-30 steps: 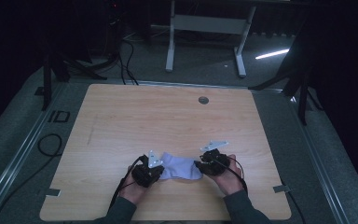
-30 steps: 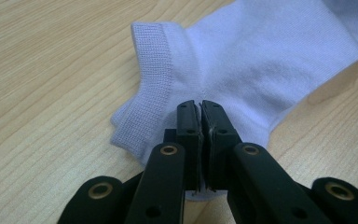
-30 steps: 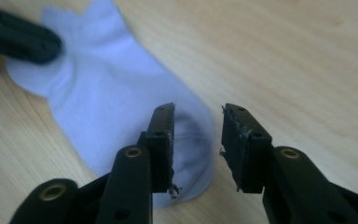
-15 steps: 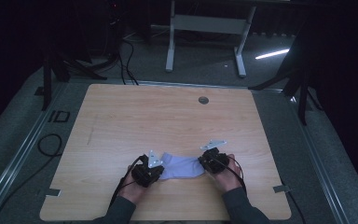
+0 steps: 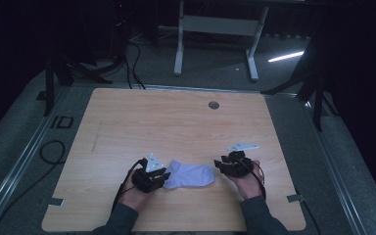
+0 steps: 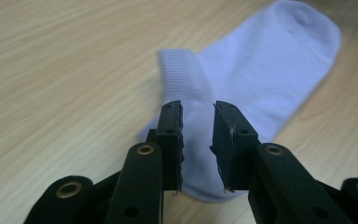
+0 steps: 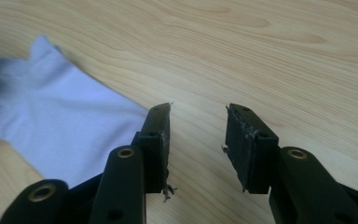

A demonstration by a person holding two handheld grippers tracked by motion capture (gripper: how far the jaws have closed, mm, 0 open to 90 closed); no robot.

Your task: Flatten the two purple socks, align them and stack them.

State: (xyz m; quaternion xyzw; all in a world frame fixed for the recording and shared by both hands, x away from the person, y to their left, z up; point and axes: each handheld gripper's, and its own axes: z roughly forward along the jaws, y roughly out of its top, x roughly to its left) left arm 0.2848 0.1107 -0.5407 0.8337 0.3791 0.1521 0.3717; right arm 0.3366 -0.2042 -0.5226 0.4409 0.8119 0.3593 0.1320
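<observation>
A pale lavender sock lies flat on the wooden table, near its front edge. My left gripper is at the sock's left end. In the left gripper view the sock runs away from the jaws. The left gripper has just been opening, and cloth lies under a narrow gap that the pads do not press on. My right gripper stands just off the sock's right end. It has just been opening too, and the right gripper holds only bare wood between its jaws, with the sock to its left.
A round cable hole sits near the table's far edge. Beyond the table stands a white desk frame on dark floor. Cables lie on the floor at the left. Bare wood stretches across the table's far half.
My right gripper has let go of the sock's right end and moved right, off the cloth. My left gripper's jaws have parted. The sock now lies flat and stretched out.
</observation>
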